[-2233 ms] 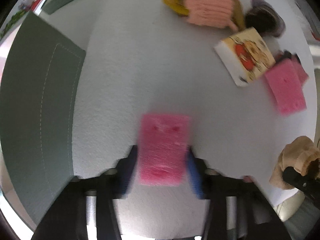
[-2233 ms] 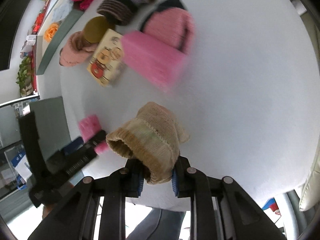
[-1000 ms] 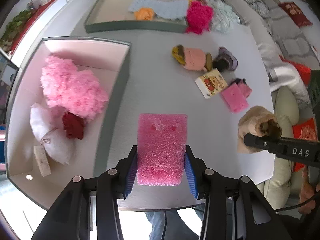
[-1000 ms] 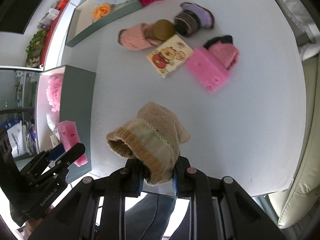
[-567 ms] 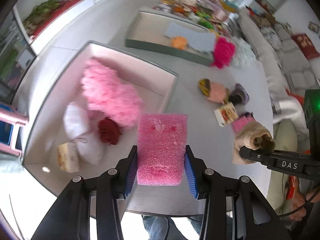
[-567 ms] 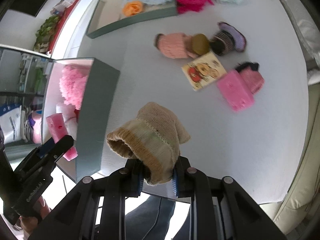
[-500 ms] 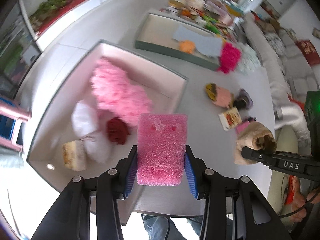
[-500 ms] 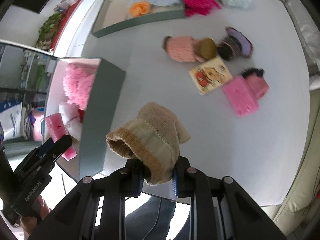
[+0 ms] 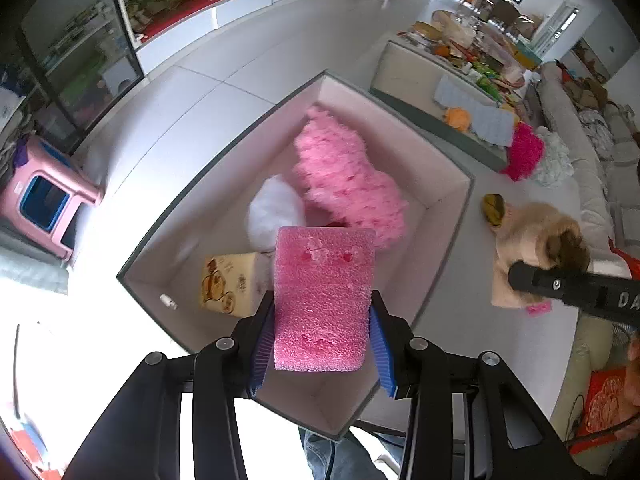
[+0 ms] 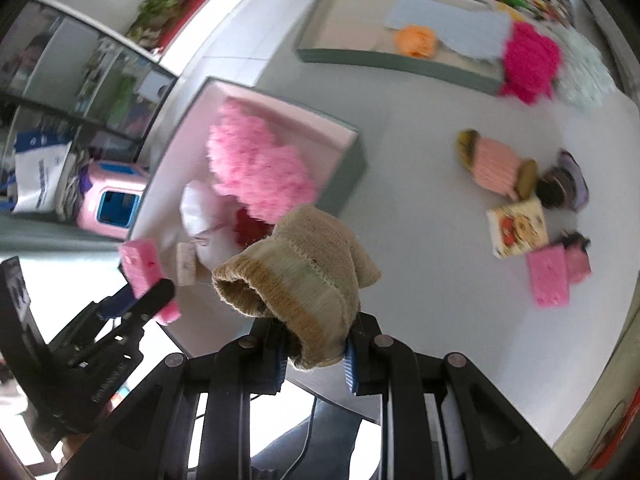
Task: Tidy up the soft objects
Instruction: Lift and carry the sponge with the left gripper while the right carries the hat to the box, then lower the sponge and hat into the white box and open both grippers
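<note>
Left gripper (image 9: 322,340) is clamped on a porous pink foam block (image 9: 323,300), held over the near corner of the open grey-walled box (image 9: 452,240). Bare box floor is seen at 6 o'clock; fluffy pink fabric (image 9: 348,184) fills 12 o'clock. Right gripper (image 10: 314,354) is closed on a tan ribbed knit hat (image 10: 300,268), above the box's right edge; open white tabletop (image 10: 420,208) lies at 3 o'clock.

Two pink sponges (image 10: 548,278), two printed sponges (image 10: 518,227), five knitted caps (image 10: 494,168), two boxes (image 10: 348,168).
</note>
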{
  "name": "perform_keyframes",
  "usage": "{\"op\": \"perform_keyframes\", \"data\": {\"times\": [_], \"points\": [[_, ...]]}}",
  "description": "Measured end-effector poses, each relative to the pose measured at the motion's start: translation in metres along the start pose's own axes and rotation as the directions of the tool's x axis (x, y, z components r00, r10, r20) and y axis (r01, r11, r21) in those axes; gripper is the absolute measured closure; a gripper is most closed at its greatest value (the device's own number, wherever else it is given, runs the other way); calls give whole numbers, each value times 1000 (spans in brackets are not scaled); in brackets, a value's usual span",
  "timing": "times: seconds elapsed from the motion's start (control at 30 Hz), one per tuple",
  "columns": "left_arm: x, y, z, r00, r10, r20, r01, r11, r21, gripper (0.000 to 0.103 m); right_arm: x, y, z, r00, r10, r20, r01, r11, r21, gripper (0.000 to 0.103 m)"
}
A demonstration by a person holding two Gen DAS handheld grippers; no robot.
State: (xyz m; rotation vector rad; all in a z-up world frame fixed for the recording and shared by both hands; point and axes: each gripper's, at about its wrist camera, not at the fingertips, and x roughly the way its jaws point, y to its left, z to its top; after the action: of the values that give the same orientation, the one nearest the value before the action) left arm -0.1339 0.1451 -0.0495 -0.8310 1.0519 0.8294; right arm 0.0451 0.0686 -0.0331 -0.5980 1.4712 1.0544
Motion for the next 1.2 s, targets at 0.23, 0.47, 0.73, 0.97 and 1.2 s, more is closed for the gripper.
{"op": "perform_keyframes", "data": {"times": [0.23,0.47,0.73,0.97,1.2], "points": [[5,7,-6,1000,16,-9,-16,1000,-19,58,7,41,12,1000,4,-13,-5,996,-90,79],[11,15,-11,999,25,-28,-26,999,-42,58,17,63,18,999,-6,-33,1,990,-138,79],[18,22,-10,998,44,-45,-47,997,-64,58,32,77,22,998,-17,-62,6,985,-170,79],[25,23,-10,996,56,-63,-60,996,-66,58,47,84,23,995,-28,-92,10,982,-190,79],[30,20,-10,995,58,-81,-62,997,-55,58,57,88,24,993,-36,-111,14,981,-195,79]]}}
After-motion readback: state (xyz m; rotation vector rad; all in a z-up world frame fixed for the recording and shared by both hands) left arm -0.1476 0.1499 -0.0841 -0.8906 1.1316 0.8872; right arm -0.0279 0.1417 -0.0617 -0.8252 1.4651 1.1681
